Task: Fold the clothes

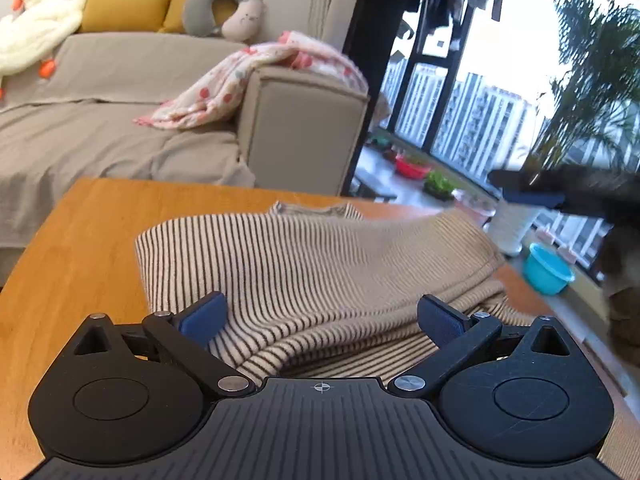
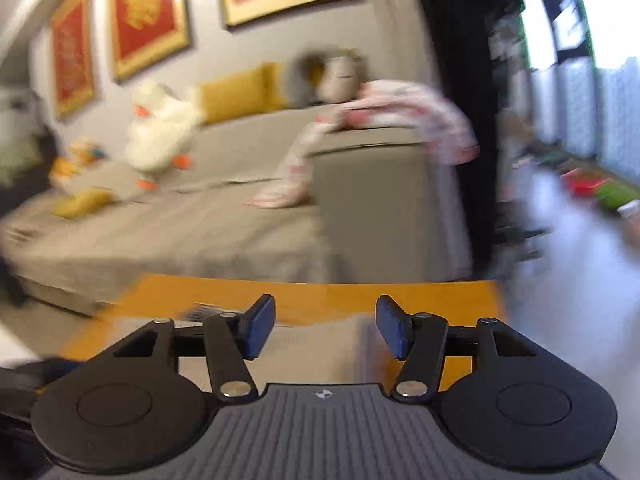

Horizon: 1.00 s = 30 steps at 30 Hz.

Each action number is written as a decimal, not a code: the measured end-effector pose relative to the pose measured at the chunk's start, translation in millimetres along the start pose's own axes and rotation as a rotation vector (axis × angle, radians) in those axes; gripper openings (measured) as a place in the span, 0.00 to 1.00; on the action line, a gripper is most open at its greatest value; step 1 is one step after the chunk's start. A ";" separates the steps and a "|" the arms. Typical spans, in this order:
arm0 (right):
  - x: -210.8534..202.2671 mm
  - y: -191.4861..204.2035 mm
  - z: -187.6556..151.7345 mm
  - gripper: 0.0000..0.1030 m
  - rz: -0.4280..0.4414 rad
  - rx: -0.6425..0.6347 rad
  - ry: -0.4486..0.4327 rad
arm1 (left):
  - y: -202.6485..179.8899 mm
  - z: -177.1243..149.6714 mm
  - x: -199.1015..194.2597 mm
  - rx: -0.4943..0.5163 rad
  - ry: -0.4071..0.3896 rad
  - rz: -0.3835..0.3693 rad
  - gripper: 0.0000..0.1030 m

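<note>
My left gripper (image 1: 320,316) has its jaws spread wide, blue pads (image 1: 202,318) apart, nothing pinched between them. They hover low over the near folds of the beige knitted sweater with thin dark stripes (image 1: 304,264), which lies bunched between and beyond the pads; whether the pads brush the cloth I can't tell. The sweater sits on the orange-brown wooden table (image 1: 80,248), collar toward the far edge, one flap lapped over on my right side where it ripples into thick folds.

My right gripper (image 2: 325,330) shows jaws standing apart too, nothing caught between the blue pads (image 2: 260,330). That view is smeared with blur. Below the jaws I make out a pale patch of the sweater (image 2: 312,344) on the table (image 2: 320,292), lower than the pads and not touching them.

Further out, past the table, stands a grey-beige fabric sofa (image 1: 304,120). A pink-and-white patterned blanket (image 1: 240,80) drapes over its armrest. On the seat lies a white plush duck with an orange beak (image 1: 32,28), with mustard-yellow cushions (image 1: 124,6) behind it and a grey neck pillow (image 1: 224,10) beside them. To the right, big dark-framed windows (image 1: 460,100), a leafy green palm (image 1: 588,80), and a turquoise plastic basin (image 1: 546,270) on the floor. Red pictures in gold frames (image 2: 148,12) hang above the sofa.
</note>
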State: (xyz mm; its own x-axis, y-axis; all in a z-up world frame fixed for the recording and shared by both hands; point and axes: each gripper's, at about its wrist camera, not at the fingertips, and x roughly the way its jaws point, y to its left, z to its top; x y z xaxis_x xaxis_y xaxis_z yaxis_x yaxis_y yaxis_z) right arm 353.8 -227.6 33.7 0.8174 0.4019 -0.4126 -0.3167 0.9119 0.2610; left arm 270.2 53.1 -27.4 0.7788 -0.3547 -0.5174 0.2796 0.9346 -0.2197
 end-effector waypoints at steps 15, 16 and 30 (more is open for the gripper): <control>55.9 -15.9 -46.4 0.86 0.030 0.159 0.136 | -8.5 -6.8 3.0 0.073 0.053 0.017 1.00; 56.2 -16.0 -46.8 0.89 0.039 0.158 0.134 | -8.1 -6.4 3.6 0.073 0.053 0.017 1.00; 43.7 -13.3 -56.2 1.00 0.070 0.136 0.095 | -3.7 -0.8 8.2 0.071 0.058 0.011 1.00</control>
State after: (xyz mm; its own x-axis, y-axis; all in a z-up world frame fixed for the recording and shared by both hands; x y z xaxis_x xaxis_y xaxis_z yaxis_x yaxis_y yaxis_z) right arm 366.7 -217.5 -36.9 0.7443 0.4759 -0.4686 -0.2977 0.8645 0.4051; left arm 275.1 46.7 -31.6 0.7485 -0.3437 -0.5670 0.3125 0.9371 -0.1556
